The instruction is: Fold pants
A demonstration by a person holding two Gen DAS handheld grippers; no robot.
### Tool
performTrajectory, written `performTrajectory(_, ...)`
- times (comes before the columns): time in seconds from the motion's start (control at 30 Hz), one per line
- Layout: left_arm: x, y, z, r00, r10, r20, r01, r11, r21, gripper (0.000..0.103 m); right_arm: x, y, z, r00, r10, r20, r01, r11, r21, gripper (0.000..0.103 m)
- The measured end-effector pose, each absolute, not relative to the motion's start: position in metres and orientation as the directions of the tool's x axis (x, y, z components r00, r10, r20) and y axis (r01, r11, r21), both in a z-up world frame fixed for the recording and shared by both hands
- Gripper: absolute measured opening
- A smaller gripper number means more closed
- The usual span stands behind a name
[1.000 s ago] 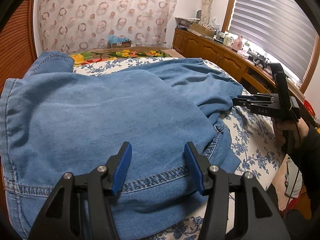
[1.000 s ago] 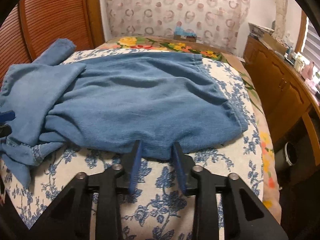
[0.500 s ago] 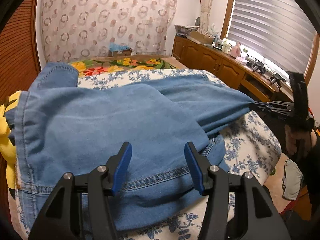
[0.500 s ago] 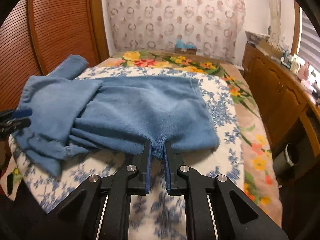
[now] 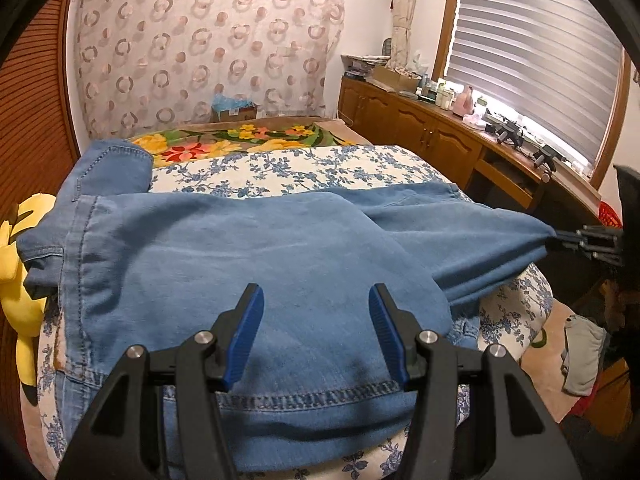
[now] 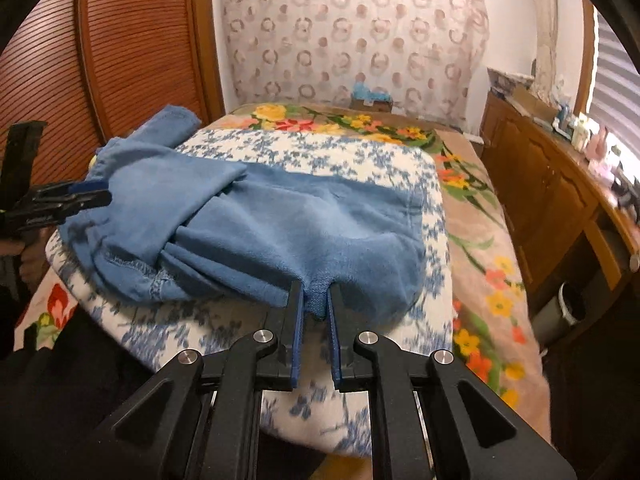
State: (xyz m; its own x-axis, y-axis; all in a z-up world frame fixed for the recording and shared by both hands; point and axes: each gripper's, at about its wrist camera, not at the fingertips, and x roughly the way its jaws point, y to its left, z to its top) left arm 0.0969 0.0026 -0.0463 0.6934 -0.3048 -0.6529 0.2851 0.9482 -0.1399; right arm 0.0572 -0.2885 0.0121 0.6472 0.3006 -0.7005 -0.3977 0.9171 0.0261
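Observation:
Blue denim pants (image 5: 248, 264) lie crumpled across a blue-flowered sheet (image 5: 304, 168) on the bed. My left gripper (image 5: 316, 300) is open, its blue pads held just above the waist end of the pants. My right gripper (image 6: 314, 296) is shut on the near edge of the pants (image 6: 280, 224) and lifts it off the sheet. In the left wrist view the right gripper (image 5: 560, 238) pulls the cloth taut toward the right. In the right wrist view the left gripper (image 6: 100, 196) shows at the far left edge of the pants.
A wooden cabinet (image 5: 432, 136) with clutter on top runs along the right under a blinded window. A ribbed wooden panel (image 6: 132, 52) stands at the left. A yellow soft toy (image 5: 16, 248) lies by the bed's left edge. A flowered blanket (image 6: 480, 272) covers the bed beyond the sheet.
My right gripper closed on the pants' near edge and pulled it back and up, dragging the cloth toward me. My left gripper stayed open and drew back a little.

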Motion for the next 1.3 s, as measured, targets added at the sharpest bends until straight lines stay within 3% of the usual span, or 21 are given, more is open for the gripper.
performTrajectory(0.13, 0.100, 0.002, -0.049, 0.689, -0.304, -0.658, 0.280, 0.949, -0.144, 0.054, 0.056, -0.292, -0.007, 0.627, 0.306, -0.716, -0.373, 0.925, 0.068, 0.010)
performTrajectory(0.23, 0.099, 0.005, -0.051, 0.688, -0.293, -0.664, 0.272, 0.952, -0.138, 0.054, 0.057, -0.290, -0.012, 0.627, 0.299, -0.719, -0.356, 0.931, 0.076, 0.018)
performTrajectory(0.3, 0.098, 0.006, -0.052, 0.689, -0.288, -0.665, 0.266, 0.954, -0.138, 0.054, 0.059, -0.291, -0.012, 0.632, 0.286, -0.721, -0.343, 0.937, 0.071, 0.030)
performTrajectory(0.5, 0.097, 0.013, -0.056, 0.688, -0.275, -0.672, 0.249, 0.959, -0.138, 0.054, 0.063, -0.306, -0.007, 0.664, 0.286, -0.691, -0.319, 0.944, 0.084, 0.040)
performTrajectory(0.8, 0.102, 0.010, -0.076, 0.659, -0.270, -0.702, 0.243, 0.960, -0.141, 0.054, 0.073, -0.341, -0.011, 0.724, 0.195, -0.661, -0.191, 0.978, 0.080, 0.042)
performTrajectory(1.23, 0.106, 0.006, -0.099, 0.640, -0.265, -0.721, 0.230, 0.962, -0.150, 0.054, 0.110, -0.323, -0.061, 0.646, 0.262, -0.717, -0.192, 0.965, 0.180, 0.042)
performTrajectory(1.3, 0.106, 0.006, -0.101, 0.643, -0.263, -0.720, 0.226, 0.963, -0.149, 0.054, 0.107, -0.319, -0.061, 0.654, 0.261, -0.710, -0.206, 0.965, 0.165, 0.024)
